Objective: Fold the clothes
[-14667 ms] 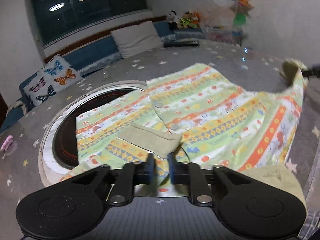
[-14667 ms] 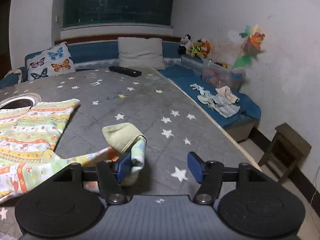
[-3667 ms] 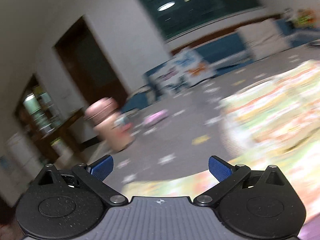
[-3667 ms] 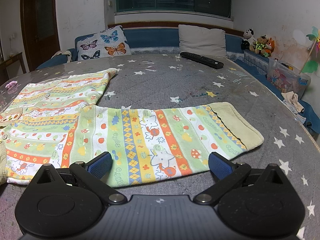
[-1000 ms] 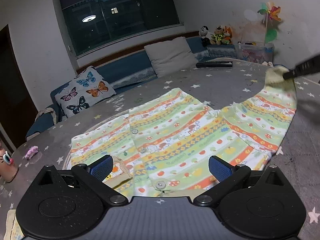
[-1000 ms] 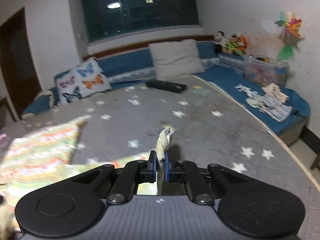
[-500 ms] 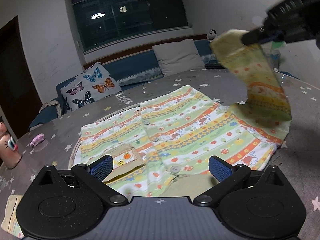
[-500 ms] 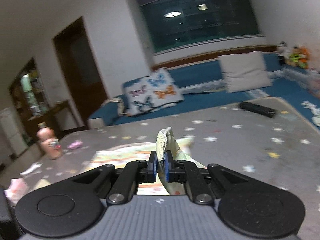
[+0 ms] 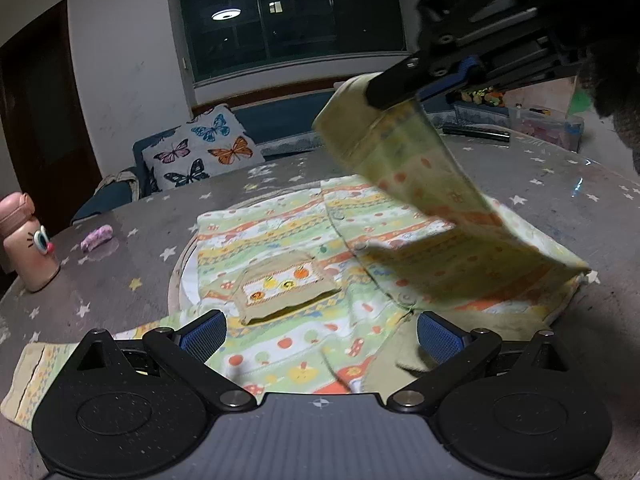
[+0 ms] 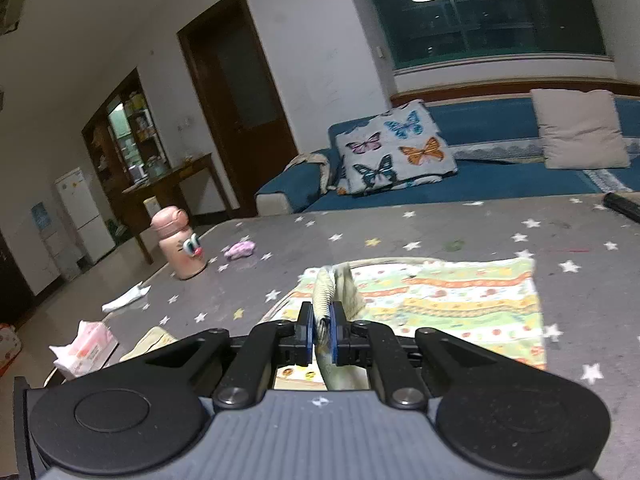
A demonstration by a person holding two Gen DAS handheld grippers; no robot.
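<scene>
A child's striped top (image 9: pixel 288 236) in green, yellow and orange lies spread on the grey star-patterned table (image 9: pixel 132 216), with a folded cuff piece (image 9: pixel 280 284) on its front. My right gripper (image 9: pixel 384 90) is shut on the cuff of the right sleeve (image 9: pixel 420 168) and holds it lifted over the top's body. In the right wrist view the beige cuff (image 10: pixel 324 292) sticks up between the shut blue pads of my right gripper (image 10: pixel 322 330), and the top (image 10: pixel 460 304) lies below. My left gripper (image 9: pixel 320 334) stands open and empty above the near hem.
The other sleeve (image 9: pixel 36 376) lies at the near left. A pink bottle (image 9: pixel 28 248) and a small purple thing (image 9: pixel 98 236) stand on the table's left part. A remote (image 9: pixel 476 132) lies at the far right. A tissue pack (image 10: pixel 84 346) and a butterfly pillow (image 10: pixel 396 148) lie beyond.
My right gripper has carried the sleeve cuff up and leftward, from the table's right side to over the top's body. My left gripper has shifted a little, still open.
</scene>
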